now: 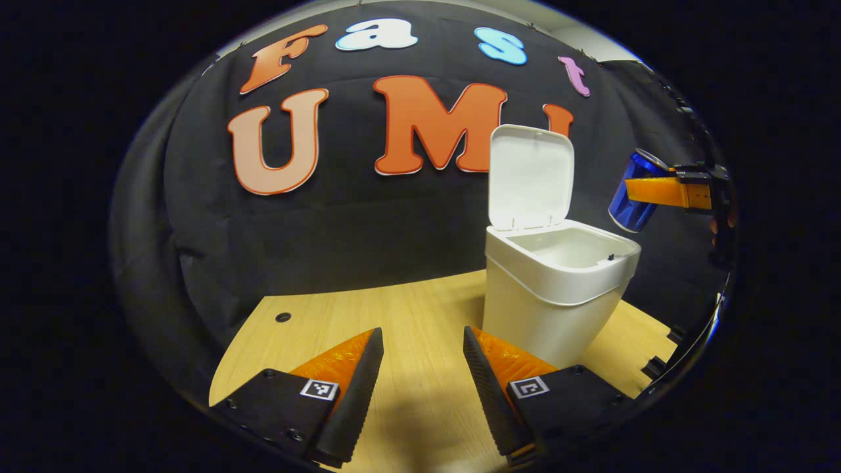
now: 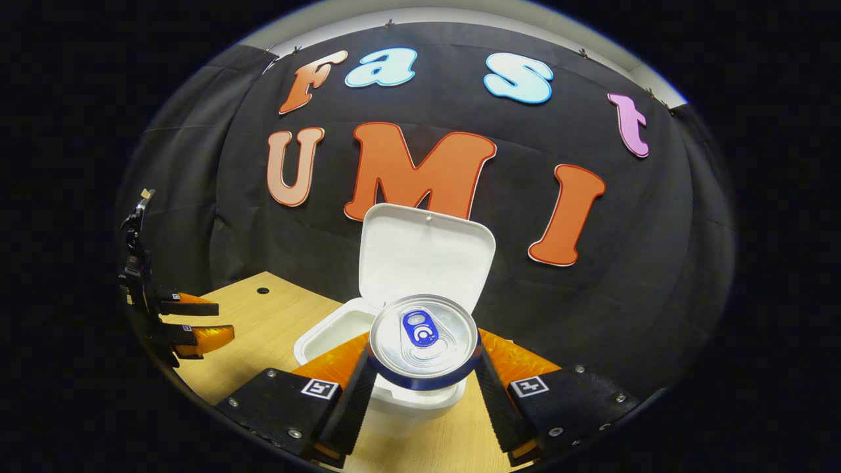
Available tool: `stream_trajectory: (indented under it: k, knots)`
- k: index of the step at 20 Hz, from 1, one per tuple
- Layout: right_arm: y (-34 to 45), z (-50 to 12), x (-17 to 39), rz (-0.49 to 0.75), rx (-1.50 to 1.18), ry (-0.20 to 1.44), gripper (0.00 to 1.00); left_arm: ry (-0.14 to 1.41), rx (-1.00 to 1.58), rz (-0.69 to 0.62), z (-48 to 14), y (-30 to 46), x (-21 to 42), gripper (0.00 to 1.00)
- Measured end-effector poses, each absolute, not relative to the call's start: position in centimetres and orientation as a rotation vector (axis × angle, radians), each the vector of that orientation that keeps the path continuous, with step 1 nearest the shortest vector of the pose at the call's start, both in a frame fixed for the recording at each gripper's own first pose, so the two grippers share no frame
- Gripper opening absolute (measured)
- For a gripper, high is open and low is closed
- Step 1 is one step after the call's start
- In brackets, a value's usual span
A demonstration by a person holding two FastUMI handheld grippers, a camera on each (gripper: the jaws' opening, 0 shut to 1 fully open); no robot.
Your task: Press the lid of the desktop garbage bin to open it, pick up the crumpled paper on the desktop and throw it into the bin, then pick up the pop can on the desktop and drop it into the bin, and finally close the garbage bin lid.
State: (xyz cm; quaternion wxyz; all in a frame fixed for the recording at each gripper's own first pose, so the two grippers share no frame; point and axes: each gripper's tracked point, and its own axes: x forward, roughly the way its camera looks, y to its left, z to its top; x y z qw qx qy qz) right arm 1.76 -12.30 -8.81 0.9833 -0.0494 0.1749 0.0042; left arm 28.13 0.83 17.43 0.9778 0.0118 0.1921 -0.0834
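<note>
A white desktop bin (image 1: 558,289) stands on the wooden desk with its lid (image 1: 531,176) swung upright. To the bin's right and above its rim a blue pop can (image 1: 632,192) hangs tilted in my right gripper (image 1: 660,190). In the right gripper view that gripper (image 2: 424,381) is shut on the pop can (image 2: 424,340), whose silver top faces the camera, just in front of the open bin (image 2: 328,335) and its lid (image 2: 426,253). My left gripper (image 1: 424,368) is open over the desk, left of the bin, with nothing between its fingers. It also appears at the far left as the left gripper (image 2: 194,322).
The wooden desk (image 1: 368,315) has a small round hole (image 1: 283,317) near its back left. Black cloth closes off the back and sides. Dark clamps (image 1: 663,355) sit at the desk's right edge.
</note>
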Motion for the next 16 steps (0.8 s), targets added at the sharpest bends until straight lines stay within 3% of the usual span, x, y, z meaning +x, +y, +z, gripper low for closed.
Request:
stream_trajectory:
  k: [1,2,7,8,16]
  knots:
    - [-12.4,-9.2,1.8,0.012,-0.102,0.357,0.80,0.396,0.022,-0.146,17.1,1.6,27.8,0.80]
    - [-12.5,-9.7,2.0,0.018,-0.102,0.368,0.80,0.400,0.018,-0.124,16.9,2.1,27.7,0.76]
    - [-12.6,-12.3,2.9,0.025,-0.093,0.433,0.80,0.413,0.000,-0.064,16.4,3.4,27.3,0.80]
    - [-12.6,-12.7,3.0,0.027,-0.097,0.444,0.80,0.416,0.000,-0.062,16.3,3.4,27.3,0.76]
    - [-12.8,-12.7,3.9,0.025,-0.121,0.444,0.84,0.423,0.004,-0.056,15.9,3.5,27.4,0.80]
